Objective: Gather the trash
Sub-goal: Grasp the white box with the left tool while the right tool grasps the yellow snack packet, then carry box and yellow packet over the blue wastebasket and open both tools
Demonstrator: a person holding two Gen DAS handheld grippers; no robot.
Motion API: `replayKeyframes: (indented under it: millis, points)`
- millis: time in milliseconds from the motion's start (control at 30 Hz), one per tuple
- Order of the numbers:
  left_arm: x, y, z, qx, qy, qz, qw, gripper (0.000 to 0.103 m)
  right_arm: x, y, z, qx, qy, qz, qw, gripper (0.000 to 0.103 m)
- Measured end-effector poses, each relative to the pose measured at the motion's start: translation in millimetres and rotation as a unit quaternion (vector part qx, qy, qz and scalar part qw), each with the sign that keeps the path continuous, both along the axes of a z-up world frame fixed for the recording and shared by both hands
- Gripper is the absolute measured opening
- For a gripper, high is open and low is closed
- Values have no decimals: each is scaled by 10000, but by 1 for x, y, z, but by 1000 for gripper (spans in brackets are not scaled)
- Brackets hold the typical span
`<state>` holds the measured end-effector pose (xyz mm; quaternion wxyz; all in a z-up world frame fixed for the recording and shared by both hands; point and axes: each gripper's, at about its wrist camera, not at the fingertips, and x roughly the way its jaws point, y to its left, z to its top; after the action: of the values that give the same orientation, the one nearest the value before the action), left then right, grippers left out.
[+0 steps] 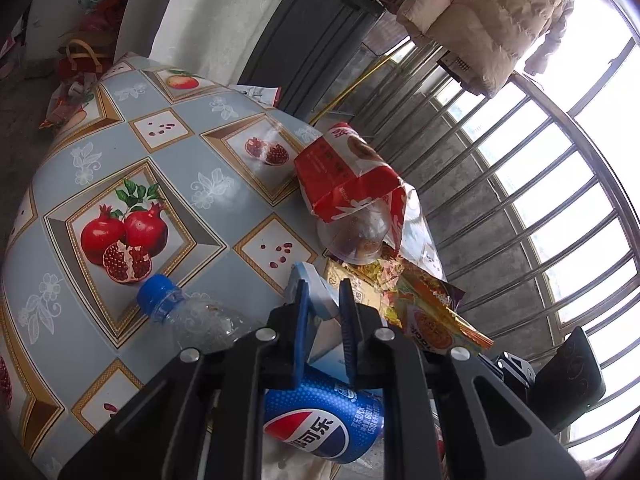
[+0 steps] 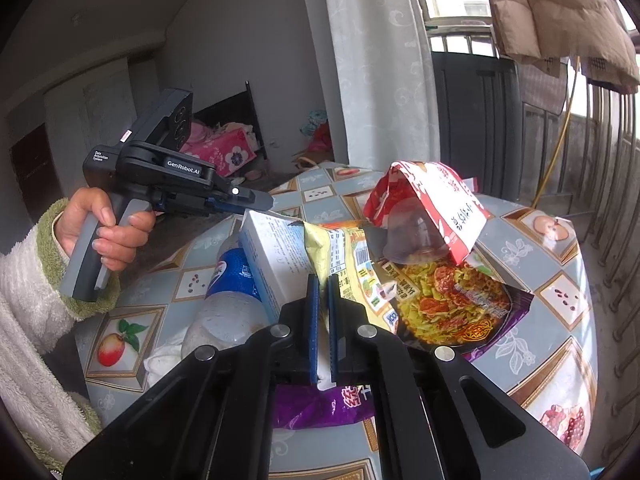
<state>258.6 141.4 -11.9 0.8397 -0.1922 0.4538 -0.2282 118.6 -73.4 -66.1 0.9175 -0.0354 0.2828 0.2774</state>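
A pile of trash lies on the fruit-patterned table (image 1: 120, 152). My left gripper (image 1: 325, 300) is shut on the top edge of a white and blue carton (image 1: 316, 288); the right wrist view shows its tip (image 2: 260, 202) at that carton (image 2: 276, 256). A Pepsi bottle (image 1: 320, 420) with a blue cap lies under the carton. My right gripper (image 2: 323, 296) is shut on the edge of a yellow snack wrapper (image 2: 320, 244). Behind it lie a purple noodle packet (image 2: 460, 304) and a red snack bag (image 2: 432, 200) draped over a clear plastic cup (image 2: 416, 244).
A hand in a white fleece sleeve (image 2: 104, 224) holds the left gripper. Window bars (image 1: 520, 208) and a low wall run past the table's far side. A beige jacket (image 1: 480, 12) hangs above. A curtain (image 2: 376, 60) and a dark cabinet (image 2: 476, 120) stand behind the table.
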Motion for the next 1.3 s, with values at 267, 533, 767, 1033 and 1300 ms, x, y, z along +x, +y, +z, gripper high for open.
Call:
replayKeyframes:
  millis: [267, 533, 767, 1033, 1300]
  points:
    - [-20, -6, 39, -221, -637, -94, 9977, 13, -15, -7, 19, 58, -256, -230, 9994, 2]
    - [-47, -28, 87, -495, -1313, -387, 9893, 2, -39, -25, 42, 206, -596, -583, 9963, 2]
    - [-65, -64, 117, -625, -1627, -838, 9811, 2, -67, -53, 58, 365, -877, -1033, 9901, 2]
    - [-85, -134, 149, -724, -1912, -1606, 9656, 2, -111, -108, 70, 580, -1176, -1901, 9730, 2]
    - [-102, -263, 151, -785, -1886, -2867, 9360, 2, -163, -192, 65, 764, -1340, -3296, 9314, 2]
